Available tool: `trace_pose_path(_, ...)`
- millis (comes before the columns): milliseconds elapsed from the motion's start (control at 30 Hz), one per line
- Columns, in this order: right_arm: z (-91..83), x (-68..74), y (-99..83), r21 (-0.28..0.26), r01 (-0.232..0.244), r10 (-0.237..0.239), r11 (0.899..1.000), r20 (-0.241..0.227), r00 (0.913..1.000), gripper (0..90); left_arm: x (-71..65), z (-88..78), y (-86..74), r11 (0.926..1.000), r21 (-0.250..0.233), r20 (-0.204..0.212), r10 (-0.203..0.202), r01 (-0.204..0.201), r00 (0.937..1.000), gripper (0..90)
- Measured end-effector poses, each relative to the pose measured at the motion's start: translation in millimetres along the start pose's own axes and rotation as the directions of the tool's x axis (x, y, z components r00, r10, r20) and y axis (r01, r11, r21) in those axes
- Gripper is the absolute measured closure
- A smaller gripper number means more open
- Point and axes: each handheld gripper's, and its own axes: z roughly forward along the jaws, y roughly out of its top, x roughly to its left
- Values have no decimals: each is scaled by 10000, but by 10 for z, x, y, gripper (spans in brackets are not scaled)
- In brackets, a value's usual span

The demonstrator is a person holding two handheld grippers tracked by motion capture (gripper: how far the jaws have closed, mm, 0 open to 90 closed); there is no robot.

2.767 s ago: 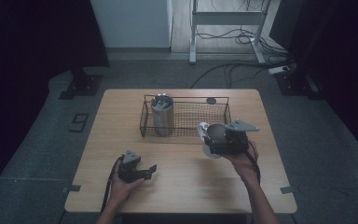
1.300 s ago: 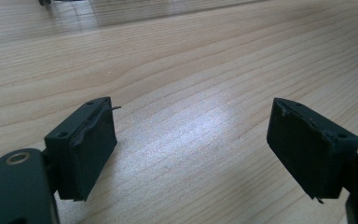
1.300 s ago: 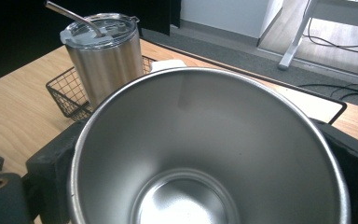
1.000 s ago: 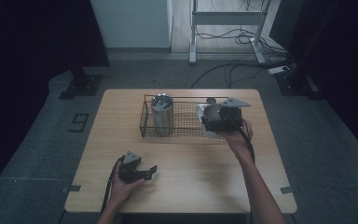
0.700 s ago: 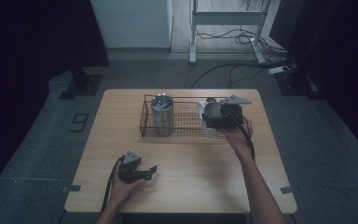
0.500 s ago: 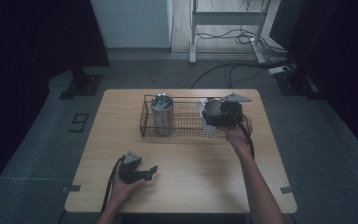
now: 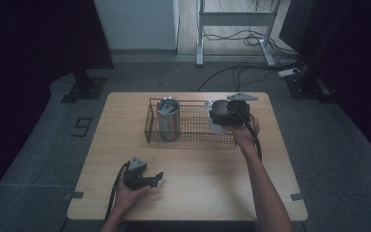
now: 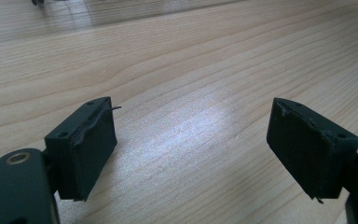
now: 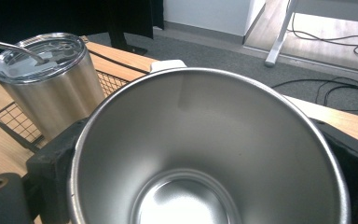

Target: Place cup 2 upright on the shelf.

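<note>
**Open steel tumbler held over the wire basket**

The right gripper [image 7: 221, 115] is clamping an open, lidless steel tumbler [image 9: 209, 154] above the right end of the wire basket [image 7: 150, 123]; a lidded steel tumbler [image 7: 168, 117] is standing upright in the basket's left end; the left gripper [image 7: 150, 180] is resting on the wooden table [image 7: 212, 193], jaws spread apart and gripping nothing.

Black two-jaw left gripper [image 7: 157, 177] showing grey three-cornered top plate, black cable trailing, flat black rectangular pads [image 8: 91, 149] bearing screw holes, forearms showing bare, unsleeved.
</note>
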Motion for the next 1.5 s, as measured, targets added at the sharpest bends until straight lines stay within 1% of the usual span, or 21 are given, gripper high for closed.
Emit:
trace_pose_path(400,147,-52,31,192,11,-13,9998,129,9999,57,14,-2,0,10000,-20,1,-35,35,10000,159)
trace_pose_path(767,214,-79,63,220,17,-20,9998,150,9999,57,10,-2,-2,10000,-11,-1,-2,2,10000,160)
trace_pose_path(933,264,-109,54,306,-24,17,9995,228,9997,57,11,-3,-3,10000,-15,4,-16,16,10000,160)
trace_pose_path(1000,302,-123,71,391,1,-14,9992,320,9995,57,11,-3,-4,10000,-30,11,-31,31,10000,160)
trace_pose_path(1067,322,-124,89,361,-27,16,9993,309,9995,57,10,-4,-4,10000,-33,7,-17,17,10000,160)
trace_pose_path(1233,357,-97,120,409,60,-73,9991,300,9995,57,7,-4,-5,10000,-32,7,-7,7,10000,160)
trace_pose_path(1333,382,-60,140,418,242,-254,9988,293,9992,57,1,-4,-6,10000,-31,20,1,-1,10000,160)
trace_pose_path(1400,402,-44,149,465,191,-202,9987,238,9995,57,-3,-3,-7,10000,-26,36,5,-5,10000,160)
trace_pose_path(1500,442,-26,160,544,286,-302,9981,288,9991,57,-10,-4,-8,10000,-25,28,31,-30,10000,159)
